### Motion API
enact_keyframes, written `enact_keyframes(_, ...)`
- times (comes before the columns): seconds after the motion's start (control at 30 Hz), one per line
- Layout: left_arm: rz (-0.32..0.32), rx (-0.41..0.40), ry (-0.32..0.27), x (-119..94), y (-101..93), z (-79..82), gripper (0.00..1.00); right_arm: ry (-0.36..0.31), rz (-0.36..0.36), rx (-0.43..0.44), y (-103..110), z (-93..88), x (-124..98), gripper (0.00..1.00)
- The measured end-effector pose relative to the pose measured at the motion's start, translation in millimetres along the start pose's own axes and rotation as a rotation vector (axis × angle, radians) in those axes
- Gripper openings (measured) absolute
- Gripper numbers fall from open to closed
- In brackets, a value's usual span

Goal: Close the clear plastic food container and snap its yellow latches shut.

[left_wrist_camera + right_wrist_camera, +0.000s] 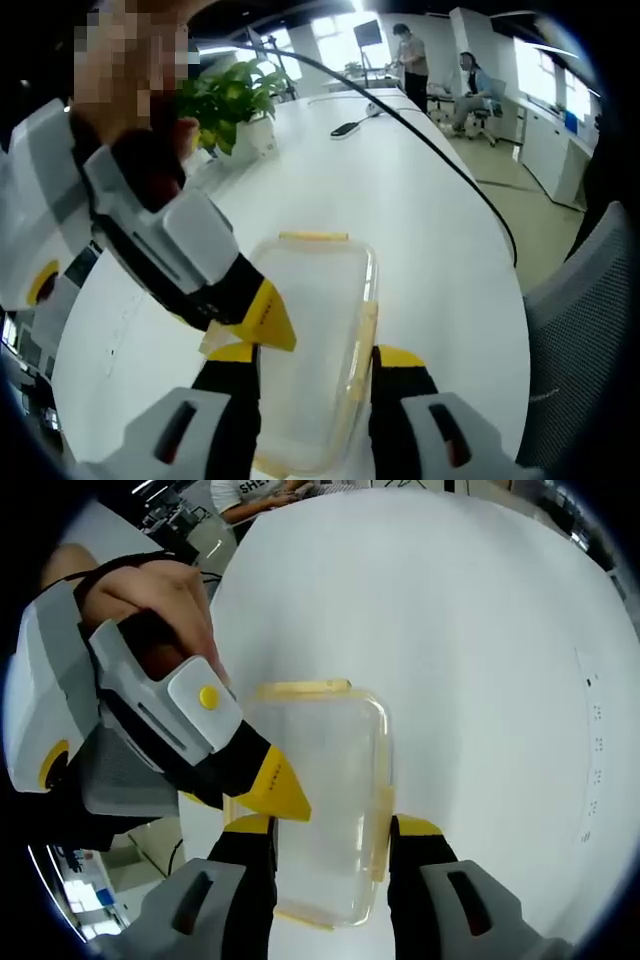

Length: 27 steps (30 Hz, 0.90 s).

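A clear plastic container (315,320) (325,790) lies on the white table (420,220) (480,660) with its lid on. Yellow latches show at its far end (315,237) (300,688) and along its right side (366,340) (384,820). My left gripper (316,354) stands open, its yellow-tipped jaws on either side of the container's near end. My right gripper (332,826) straddles the container the same way, open. In each view the other gripper (262,315) (272,785) comes in from the left, its yellow tip at the container's left edge. A hand (150,610) holds it.
A potted plant (235,100) stands at the table's far left. A black cable (440,150) runs across the table past a dark handset (348,128). A grey mesh chair (585,330) is at the right edge. People (410,60) sit and stand at the back.
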<state>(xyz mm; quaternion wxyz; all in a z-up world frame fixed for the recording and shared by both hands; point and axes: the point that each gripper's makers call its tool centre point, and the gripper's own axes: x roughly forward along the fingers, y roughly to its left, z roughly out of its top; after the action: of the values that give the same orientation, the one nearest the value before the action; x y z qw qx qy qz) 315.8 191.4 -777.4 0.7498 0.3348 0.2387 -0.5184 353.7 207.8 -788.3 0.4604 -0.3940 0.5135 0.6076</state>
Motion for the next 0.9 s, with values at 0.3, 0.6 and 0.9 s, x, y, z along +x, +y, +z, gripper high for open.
enact_keyframes(0.3, 0.003, 0.009, 0.007, -1.0, -1.2, -1.0, 0.38, -0.004, -0.039, -0.015, -0.1, 0.1, -0.7, 0.40)
enact_keyframes(0.6, -0.003, 0.020, 0.014, -0.9, -1.6, -1.3, 0.38, -0.016, -0.101, -0.004, 1.9, 3.5, -2.2, 0.41)
enact_keyframes(0.9, -0.036, -0.103, -0.046, -4.1, -2.7, 5.1, 0.42, -0.182, -0.200, 0.042, 1.9, 3.4, -9.5, 0.41)
